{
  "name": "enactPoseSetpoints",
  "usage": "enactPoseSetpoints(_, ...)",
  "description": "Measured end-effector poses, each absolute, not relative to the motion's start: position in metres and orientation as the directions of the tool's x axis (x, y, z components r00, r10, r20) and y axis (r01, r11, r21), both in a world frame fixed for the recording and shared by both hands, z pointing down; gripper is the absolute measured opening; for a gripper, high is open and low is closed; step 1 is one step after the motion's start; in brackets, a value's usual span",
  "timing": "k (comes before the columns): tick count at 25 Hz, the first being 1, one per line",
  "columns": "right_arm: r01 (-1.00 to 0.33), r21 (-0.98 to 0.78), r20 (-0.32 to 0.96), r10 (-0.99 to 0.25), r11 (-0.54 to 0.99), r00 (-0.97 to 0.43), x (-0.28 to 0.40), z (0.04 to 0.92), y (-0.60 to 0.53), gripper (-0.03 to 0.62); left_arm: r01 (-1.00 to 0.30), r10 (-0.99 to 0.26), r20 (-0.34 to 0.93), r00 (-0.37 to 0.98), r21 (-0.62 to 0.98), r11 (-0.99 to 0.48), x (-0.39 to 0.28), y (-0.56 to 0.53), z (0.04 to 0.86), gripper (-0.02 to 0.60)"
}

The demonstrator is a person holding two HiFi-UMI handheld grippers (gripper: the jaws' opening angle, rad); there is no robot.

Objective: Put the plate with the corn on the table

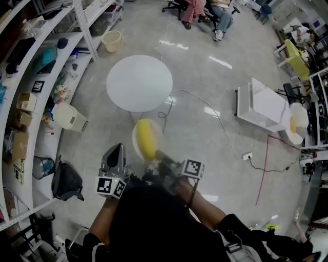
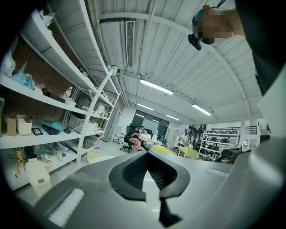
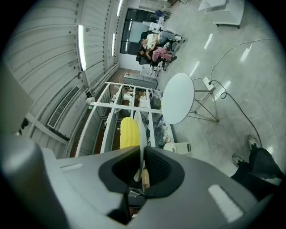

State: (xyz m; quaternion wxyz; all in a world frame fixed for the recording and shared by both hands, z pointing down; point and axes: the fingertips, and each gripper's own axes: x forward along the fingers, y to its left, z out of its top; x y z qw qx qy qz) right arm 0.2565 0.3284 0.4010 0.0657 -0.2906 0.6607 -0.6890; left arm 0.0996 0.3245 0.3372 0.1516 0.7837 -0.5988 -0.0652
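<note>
In the head view a white plate [image 1: 136, 137] carries a yellow corn cob [image 1: 147, 139] and hangs in the air above the floor, short of the round white table [image 1: 139, 83]. My right gripper [image 1: 157, 155] is shut on the plate's near rim. In the right gripper view the plate [image 3: 141, 134] shows edge-on between the pads, with the corn [image 3: 129, 133] to its left and the table [image 3: 178, 99] further off. My left gripper [image 1: 116, 152] is beside the plate on its left, apart from it and holding nothing. Its jaws [image 2: 150, 172] look shut.
Shelving [image 1: 31, 102] with boxes runs along the left. A white bin [image 1: 69, 116], a black bag [image 1: 66, 180] and a yellow bucket [image 1: 111, 41] stand near it. A cable [image 1: 215, 115] crosses the floor toward a white cabinet [image 1: 266, 107]. People sit on chairs [image 1: 205, 10] at the far end.
</note>
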Motion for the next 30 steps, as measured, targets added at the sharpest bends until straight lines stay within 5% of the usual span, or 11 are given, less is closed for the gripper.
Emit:
enactPoseSetpoints(6, -0.315, -0.94, 0.34, -0.457, -0.132, -0.822, 0.267, 0.402, 0.329, 0.038, -0.923, -0.961, 0.083, 0.263, 0.31, -0.226, 0.108, 0.322, 0.336, 0.002)
enactPoseSetpoints(16, -0.214, -0.976, 0.209, -0.444, -0.04, -0.871, 0.269, 0.394, 0.312, 0.038, -0.944, -0.977, 0.072, 0.201, 0.28, -0.174, 0.111, 0.319, 0.328, 0.002)
enactPoseSetpoints(30, -0.297, -0.948, 0.315, -0.431, -0.112, -0.845, 0.255, 0.405, 0.294, 0.038, -0.944, -0.979, 0.069, 0.194, 0.285, -0.167, 0.091, 0.295, 0.331, 0.002)
